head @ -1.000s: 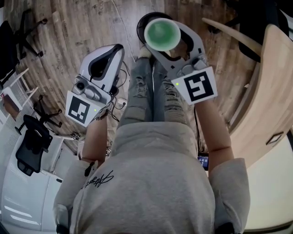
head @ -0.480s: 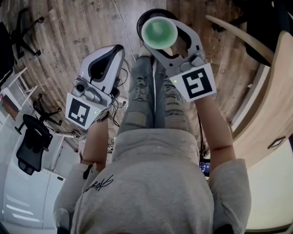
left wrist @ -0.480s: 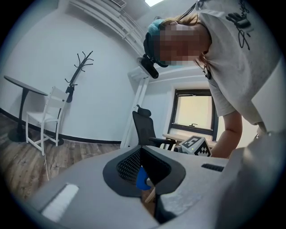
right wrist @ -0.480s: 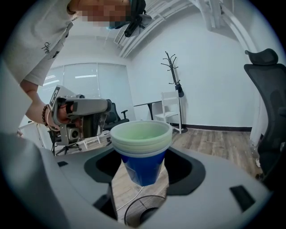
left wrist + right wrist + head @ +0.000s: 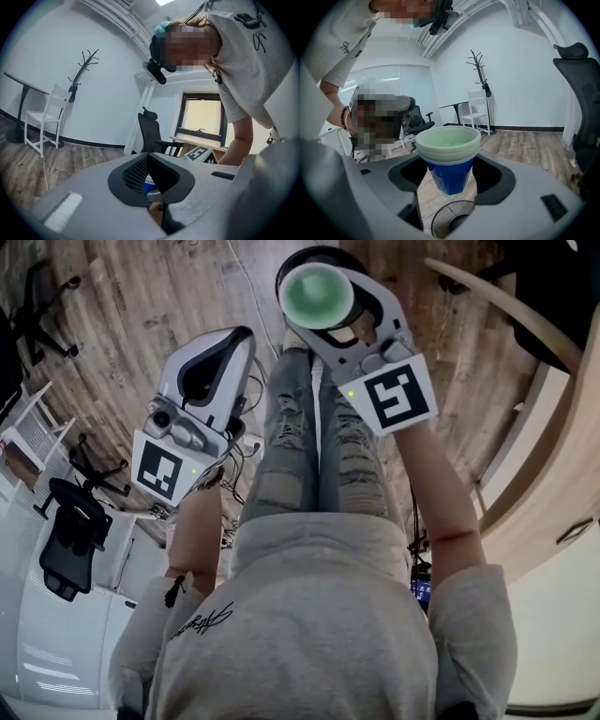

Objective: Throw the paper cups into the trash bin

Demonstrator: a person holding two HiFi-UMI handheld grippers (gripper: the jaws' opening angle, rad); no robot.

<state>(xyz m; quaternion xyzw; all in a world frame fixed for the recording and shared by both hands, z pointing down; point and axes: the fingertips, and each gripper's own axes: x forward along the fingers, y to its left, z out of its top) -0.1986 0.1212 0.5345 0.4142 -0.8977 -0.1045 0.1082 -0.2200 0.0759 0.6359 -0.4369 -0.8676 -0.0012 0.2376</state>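
My right gripper is clamped on the stacked paper cups, held upright at 12 o'clock, directly above the trash bin so they should drop straight in. My left gripper, jaws together and empty, idles at 10 o'clock.

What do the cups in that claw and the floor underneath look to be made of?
The stacked cups: likely coated paper, matte blue outside, pale green inside, with thin rolled rims nested together. The floor: wood or wood-look laminate, judging by plank seams and grain; which one is unclear.
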